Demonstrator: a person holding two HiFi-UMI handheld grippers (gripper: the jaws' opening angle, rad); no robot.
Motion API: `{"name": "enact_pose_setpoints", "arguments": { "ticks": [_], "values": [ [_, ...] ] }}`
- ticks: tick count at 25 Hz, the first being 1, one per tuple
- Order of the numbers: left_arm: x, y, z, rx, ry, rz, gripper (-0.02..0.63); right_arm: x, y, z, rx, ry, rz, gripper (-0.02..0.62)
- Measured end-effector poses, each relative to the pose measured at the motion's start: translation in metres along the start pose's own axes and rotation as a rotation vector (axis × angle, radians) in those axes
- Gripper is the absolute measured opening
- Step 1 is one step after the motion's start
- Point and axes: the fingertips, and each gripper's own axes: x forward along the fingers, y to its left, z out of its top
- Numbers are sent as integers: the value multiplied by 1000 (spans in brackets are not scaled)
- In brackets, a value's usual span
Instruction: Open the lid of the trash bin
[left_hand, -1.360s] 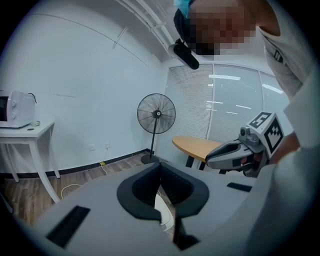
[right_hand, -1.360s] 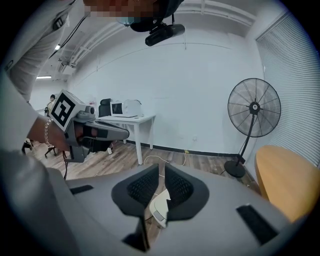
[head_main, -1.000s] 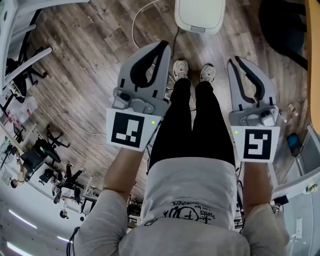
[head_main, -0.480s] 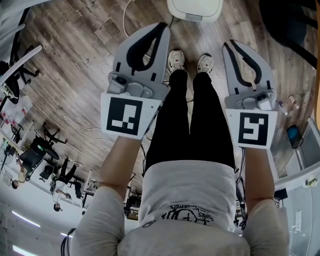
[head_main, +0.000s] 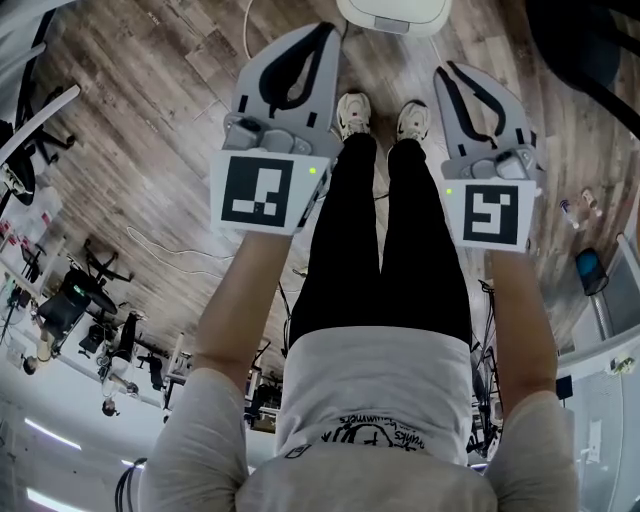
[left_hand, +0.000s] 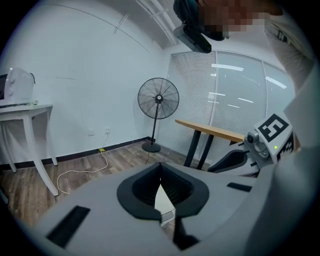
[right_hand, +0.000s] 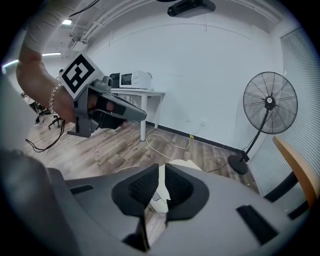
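The white trash bin (head_main: 392, 12) stands on the wooden floor at the top edge of the head view, its lid down, just beyond the person's shoes (head_main: 355, 112). My left gripper (head_main: 328, 30) is held out to the left of the bin, its jaws shut with nothing between them. My right gripper (head_main: 444, 72) hangs a little short of the bin on the right, also shut and empty. In the left gripper view a sliver of the bin (left_hand: 162, 200) shows below the left gripper (left_hand: 160, 166). The right gripper (right_hand: 161, 167) hides most of the bin (right_hand: 182, 166).
A pedestal fan (right_hand: 270, 102) stands by the blinds next to a wooden-topped table (left_hand: 210, 131). A white table with a microwave (right_hand: 134, 80) is against the wall. A white cable (head_main: 247, 30) lies on the floor left of the bin; a dark chair (head_main: 585, 50) sits at the right.
Both grippers have moved forward toward the bin, the left furthest. The bin has slid toward the top edge of the head view. Jaws stay shut.
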Motion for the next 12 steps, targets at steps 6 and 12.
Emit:
{"name": "enact_pose_setpoints", "arguments": {
  "ticks": [6,12],
  "values": [
    [17,6,-29,6,30,13,15,26,5,-16,-18,14,14,49],
    [34,3,-50,14,42,-1,15,51,12,-28,-39,34,34,61]
  ]
}}
